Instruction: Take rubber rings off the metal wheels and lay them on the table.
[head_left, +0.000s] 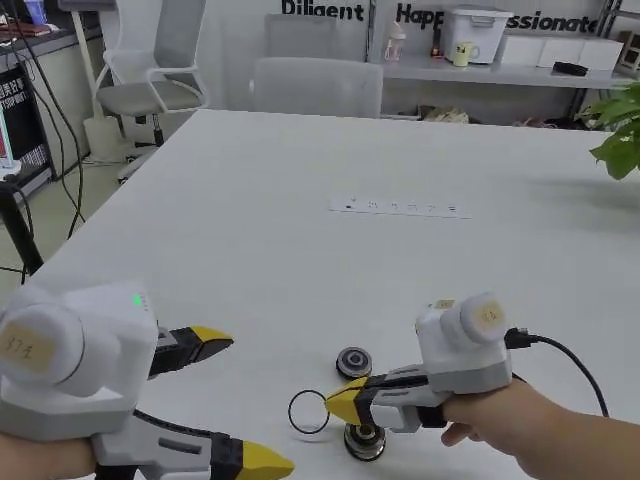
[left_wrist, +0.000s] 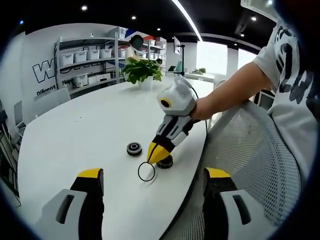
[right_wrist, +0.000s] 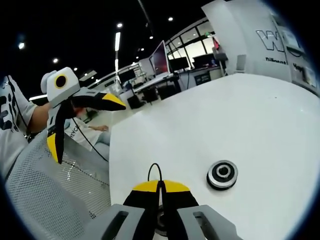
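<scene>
- My left tool (head_left: 242, 401) hangs low at the left above the surface (head_left: 300, 230). Its jaws are spread wide and hold nothing.
- One rubber ring (head_left: 290, 412) is off its wheel. It sits between my two tools, low over the surface or just on it; I cannot tell which.
- My right tool (head_left: 340, 402) has its jaws closed narrow on the near edge of that ring, so I judge it is not yet laid down and let go.
- The near wheel (head_left: 364, 441) sits right under my right tool, just beside the ring. I take it for the stripped one, though it is half hidden.
- The far wheel (head_left: 353, 362) stands a little beyond, with a dark band round it, which is likely the ring left to pull.
- A cable (head_left: 570, 360) trails off right from my right tool. A chair (head_left: 315, 88) and a plant (head_left: 618, 130) stand well apart from the work.
</scene>
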